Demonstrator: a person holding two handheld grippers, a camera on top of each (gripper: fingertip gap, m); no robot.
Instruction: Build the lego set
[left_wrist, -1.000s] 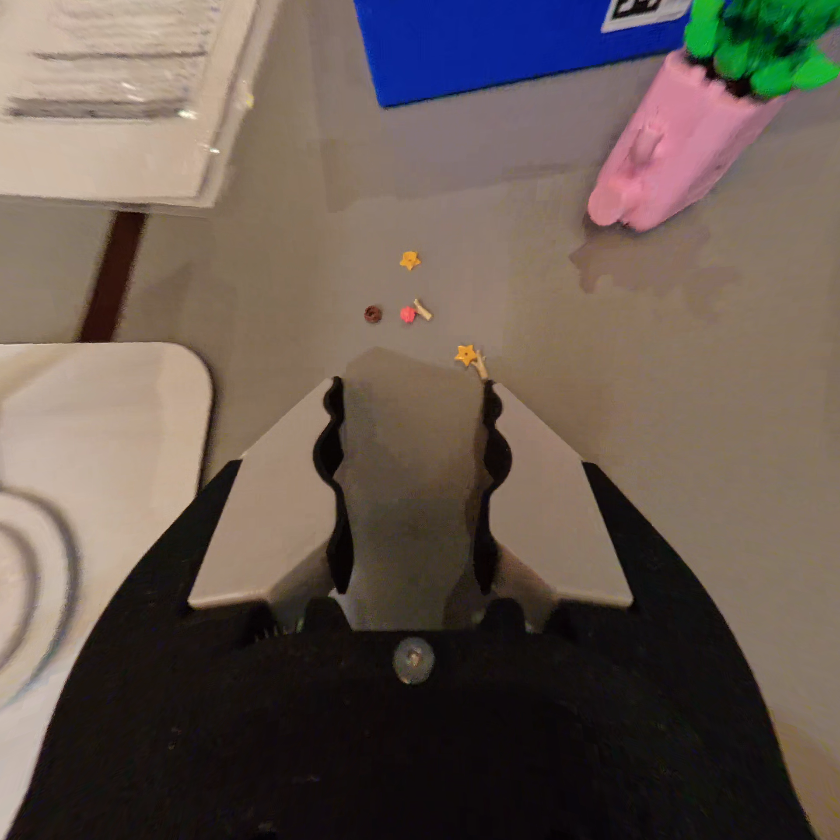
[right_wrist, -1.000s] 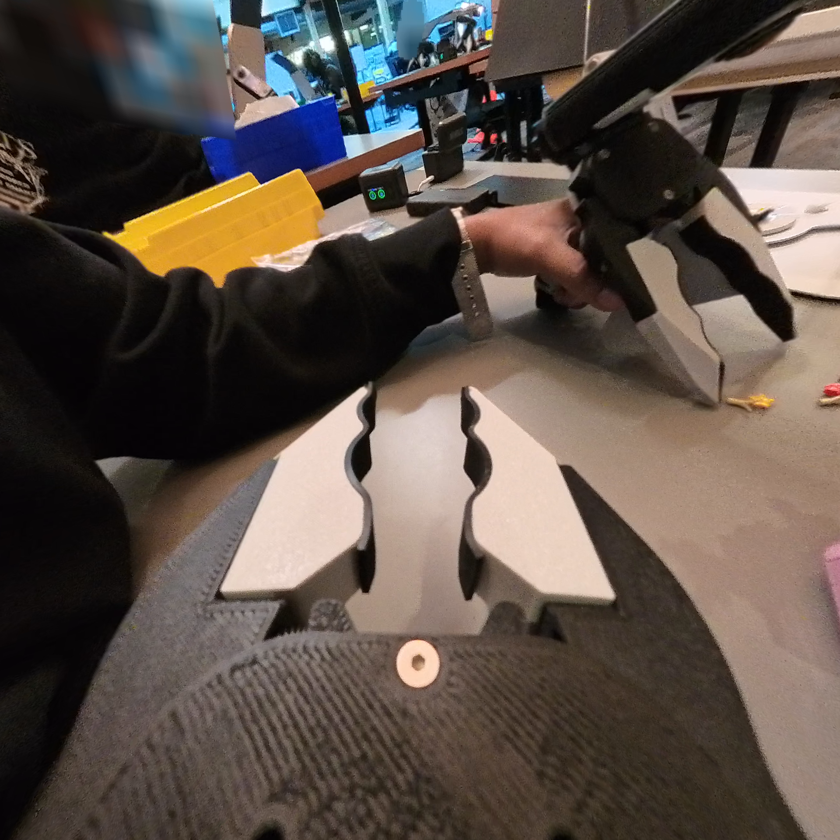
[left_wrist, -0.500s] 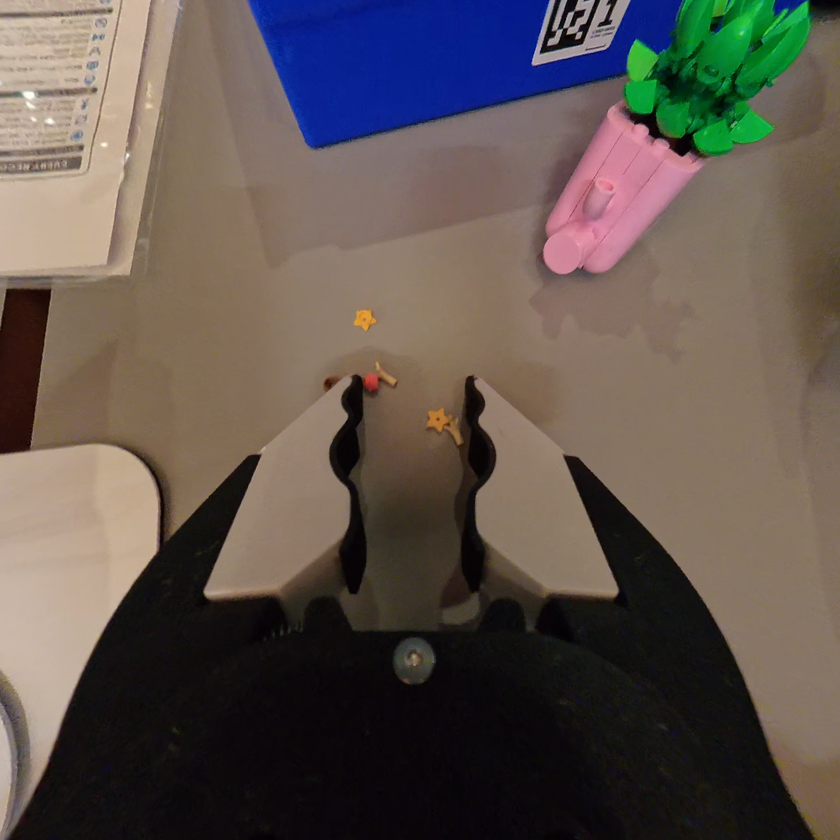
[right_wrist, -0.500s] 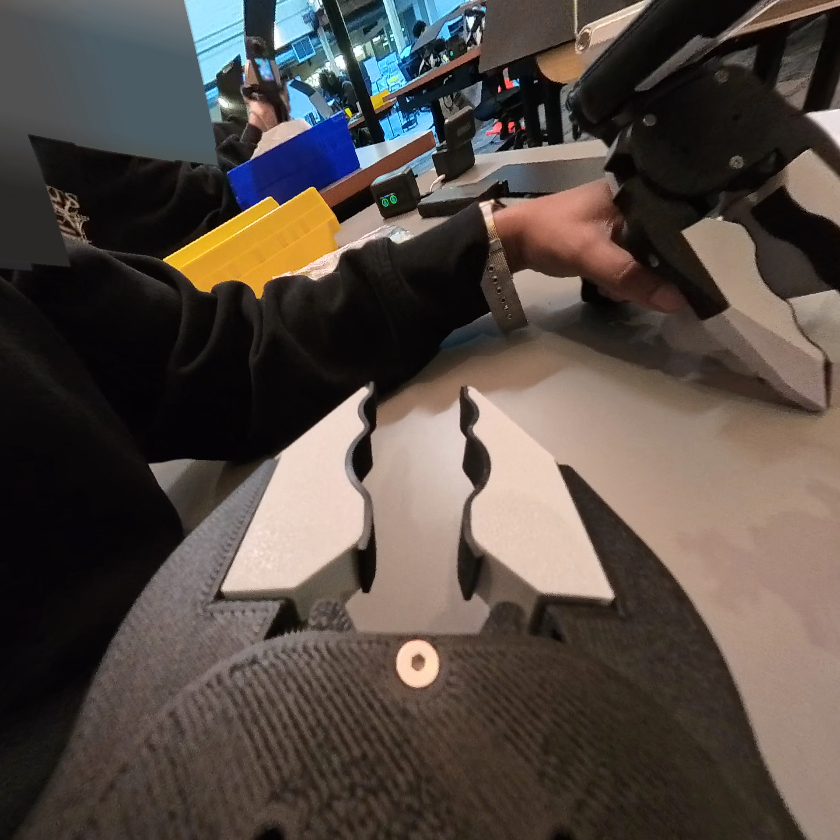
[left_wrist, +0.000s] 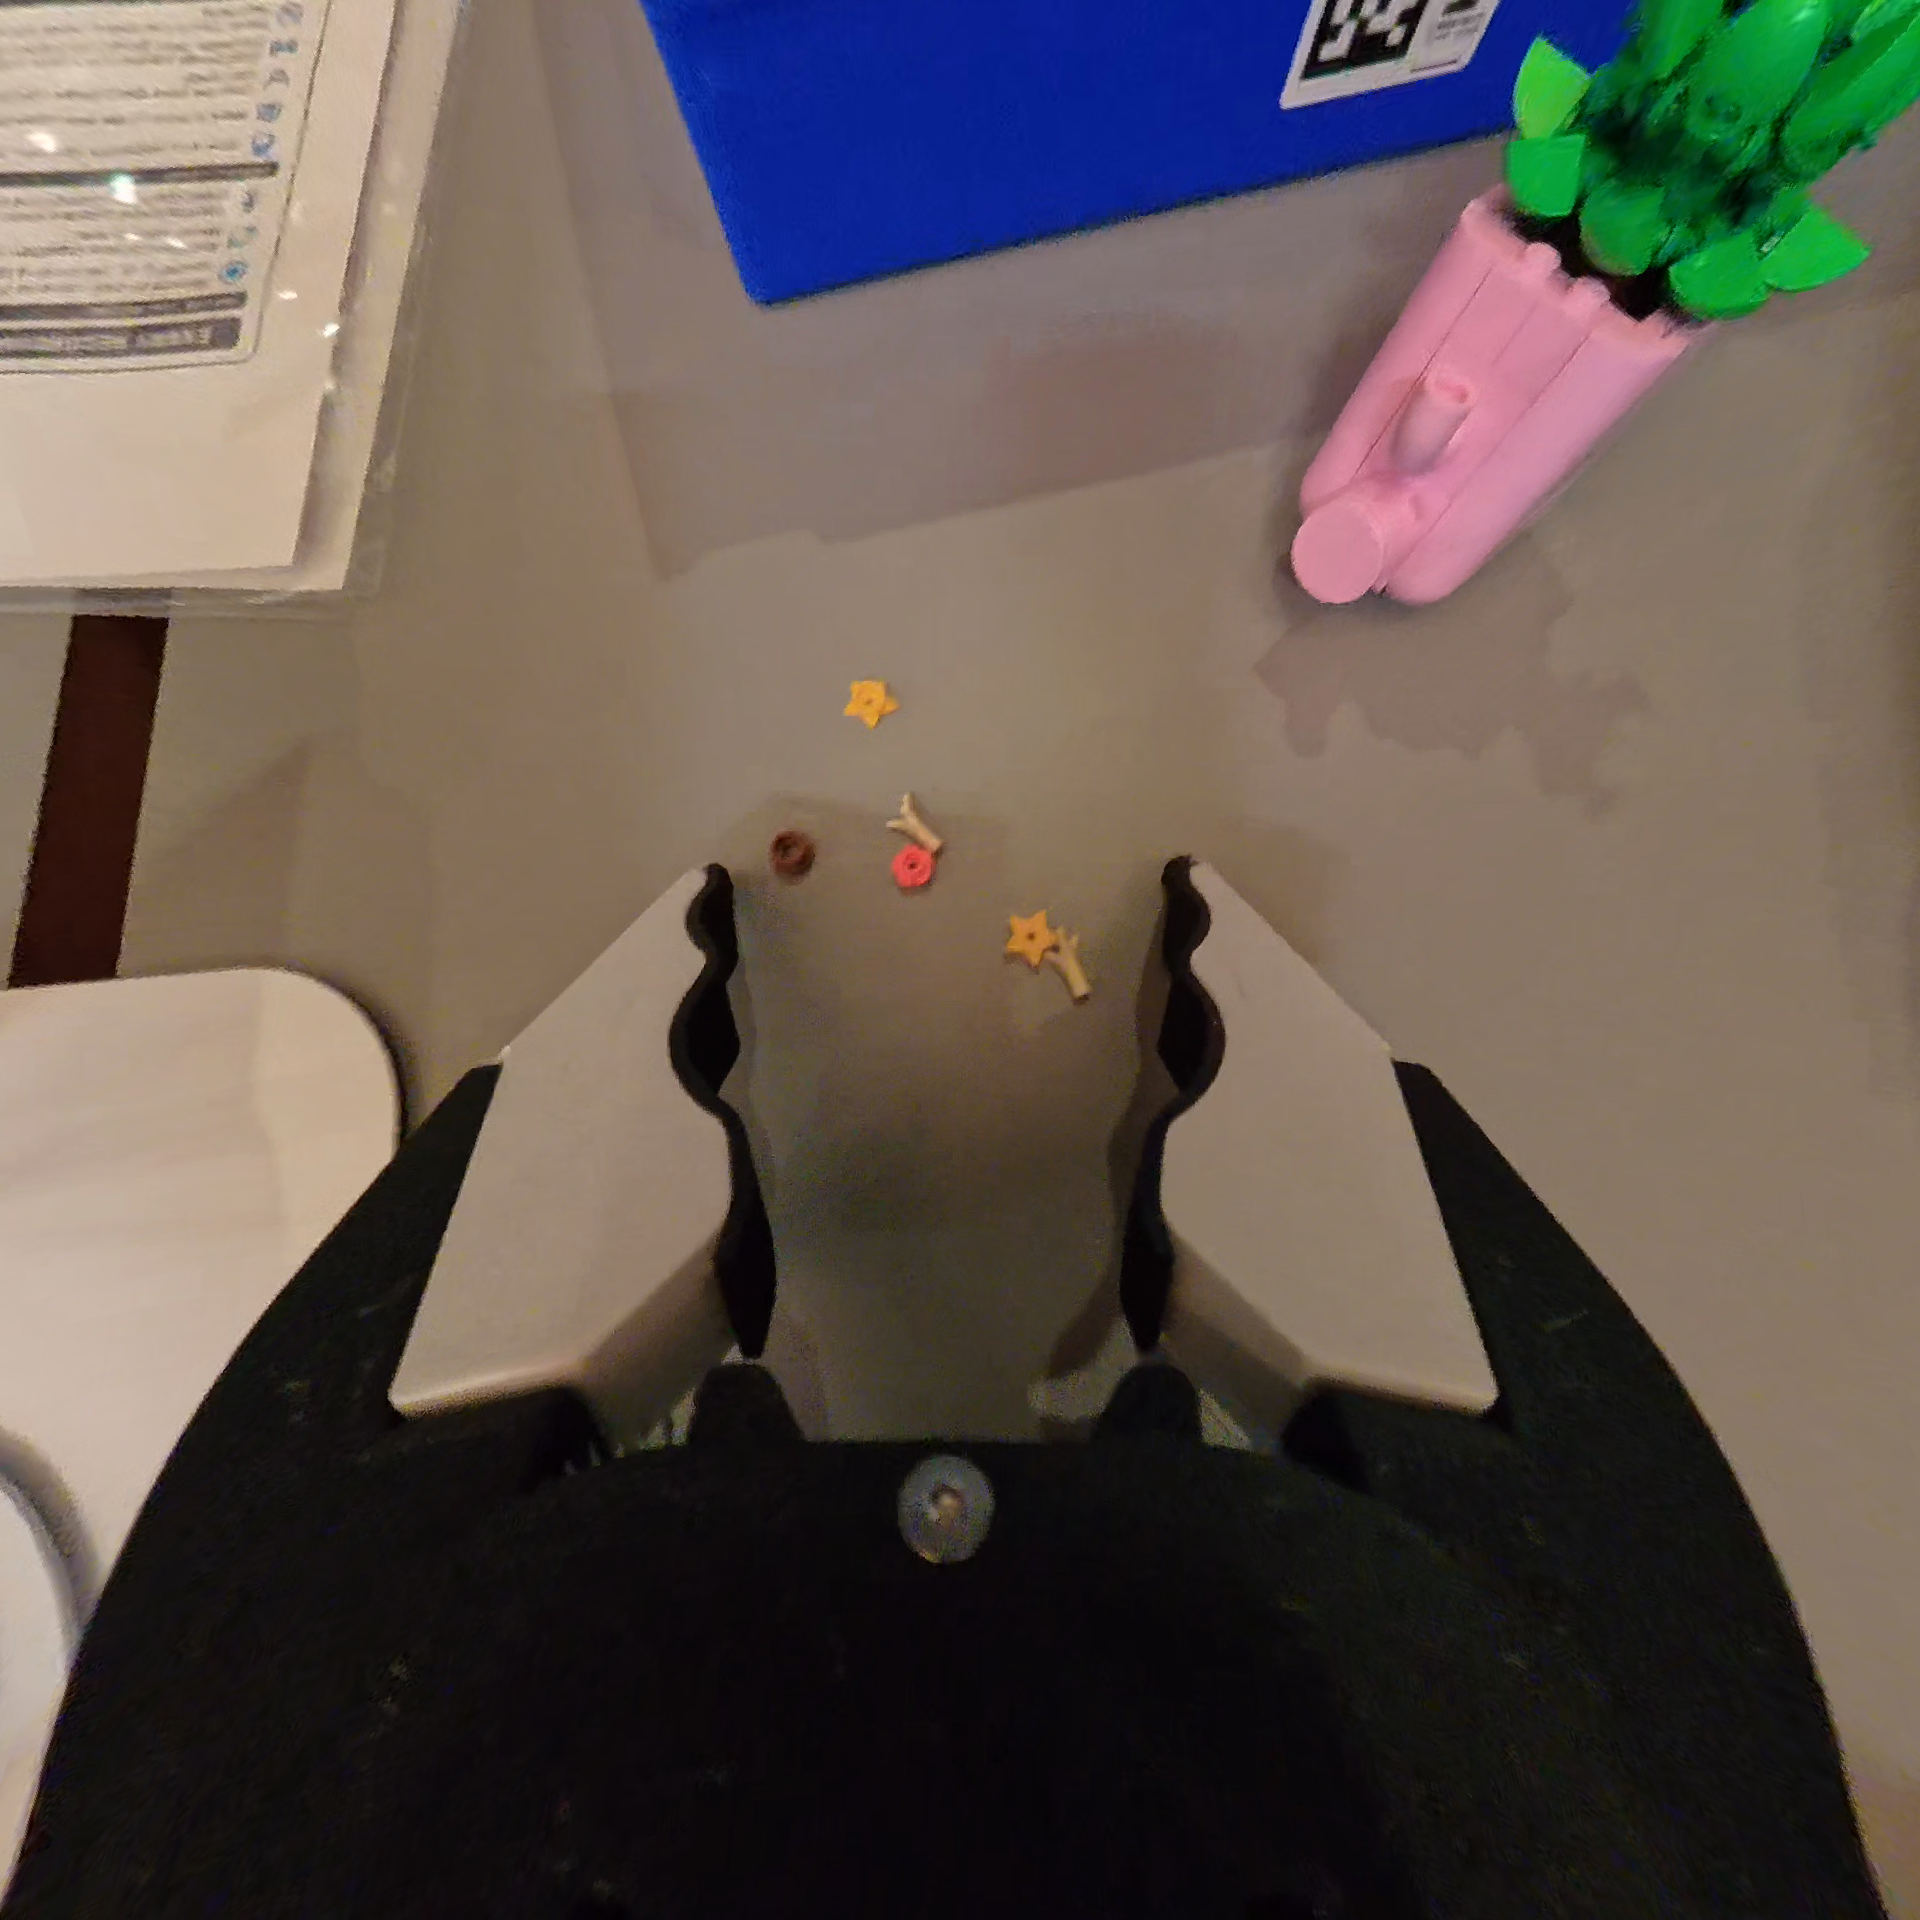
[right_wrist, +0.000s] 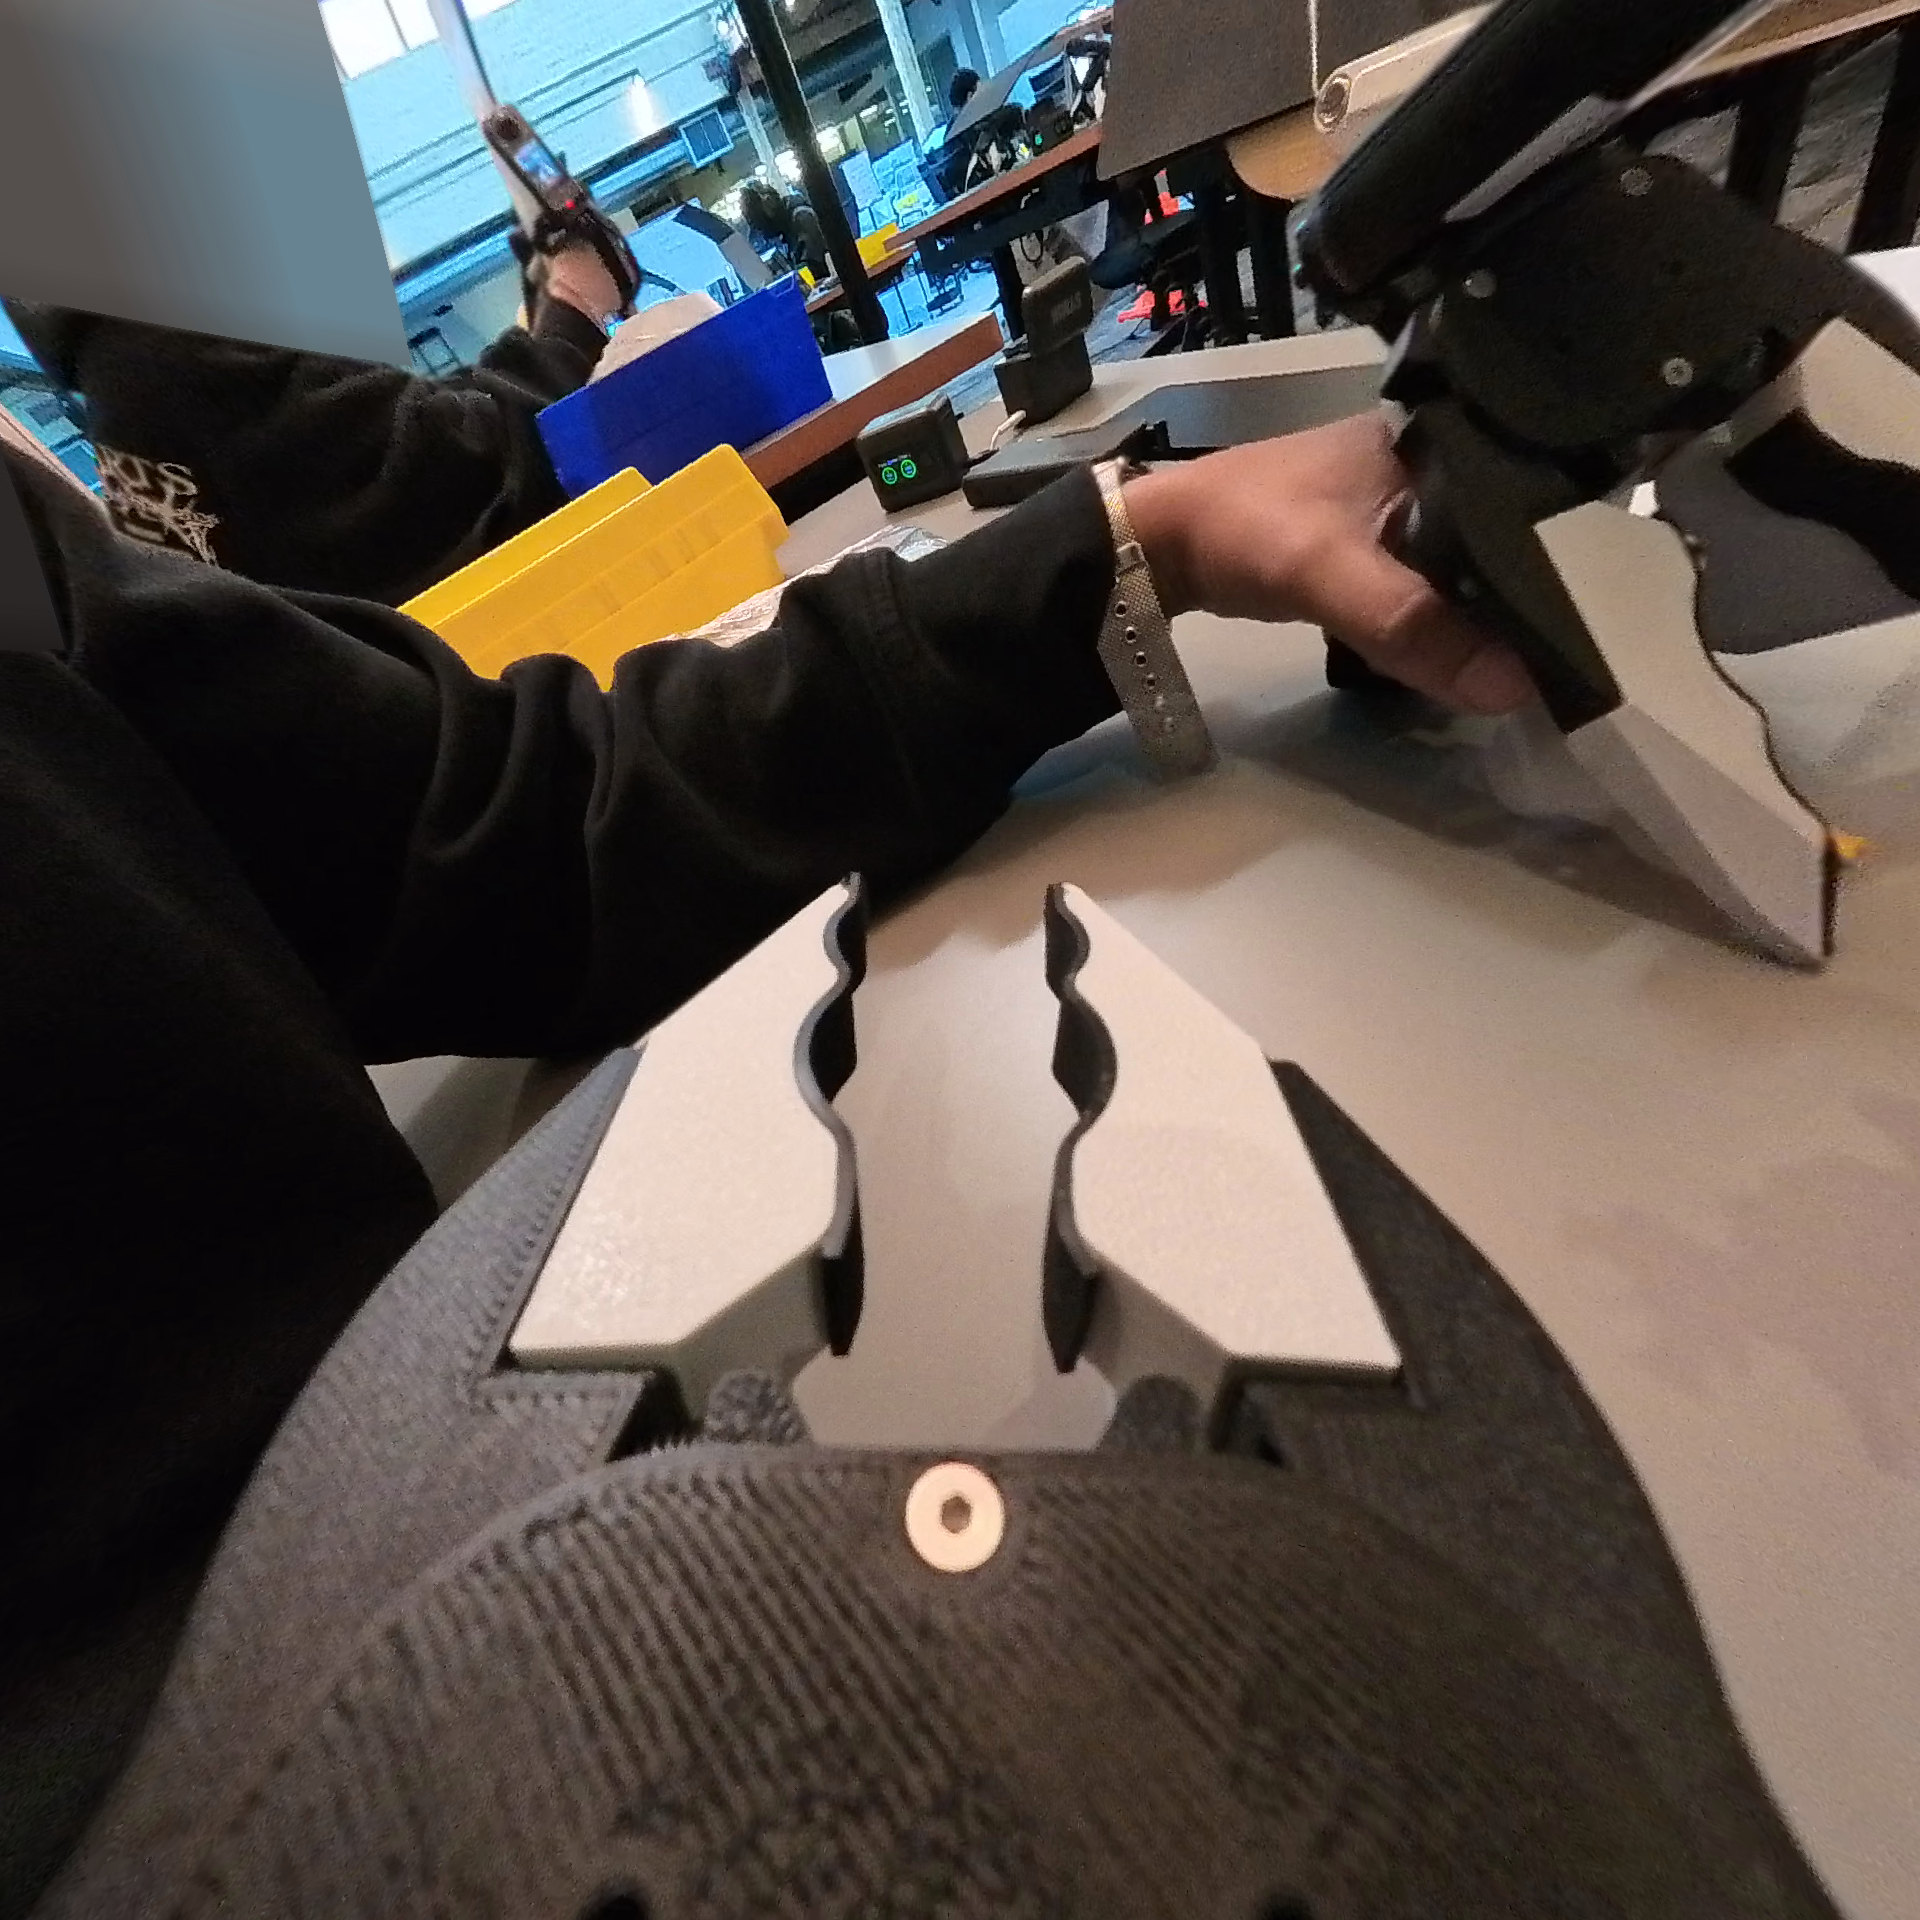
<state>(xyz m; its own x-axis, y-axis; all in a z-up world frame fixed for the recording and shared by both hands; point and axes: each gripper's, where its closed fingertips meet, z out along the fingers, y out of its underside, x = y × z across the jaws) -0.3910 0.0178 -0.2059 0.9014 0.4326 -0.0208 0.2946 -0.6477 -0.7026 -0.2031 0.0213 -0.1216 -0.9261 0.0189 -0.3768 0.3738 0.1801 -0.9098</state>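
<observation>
In the left wrist view my left gripper (left_wrist: 945, 873) is open wide and empty, low over a grey table. Between and just beyond its tips lie small lego pieces: a yellow star on a tan stem (left_wrist: 1044, 948), a red round stud (left_wrist: 912, 868), a tan stem (left_wrist: 914, 821), a brown round stud (left_wrist: 792, 854) and a second yellow star (left_wrist: 870, 703) farther off. A pink lego pot with green leaves (left_wrist: 1475, 416) lies tilted at the upper right. My right gripper (right_wrist: 954, 899) is open and empty over bare table, apart from the pieces. The left gripper also shows in the right wrist view (right_wrist: 1704, 748).
A blue bin (left_wrist: 1039, 125) stands behind the pieces. A bagged paper sheet (left_wrist: 156, 281) lies at the upper left and a white tray (left_wrist: 187, 1143) at the left. In the right wrist view a black-sleeved arm (right_wrist: 727, 748) crosses the table, with yellow bins (right_wrist: 623, 561) behind.
My left gripper has opened wider and drawn back a little, so both studs and the starred stem now show between its tips. The right gripper has hardly moved.
</observation>
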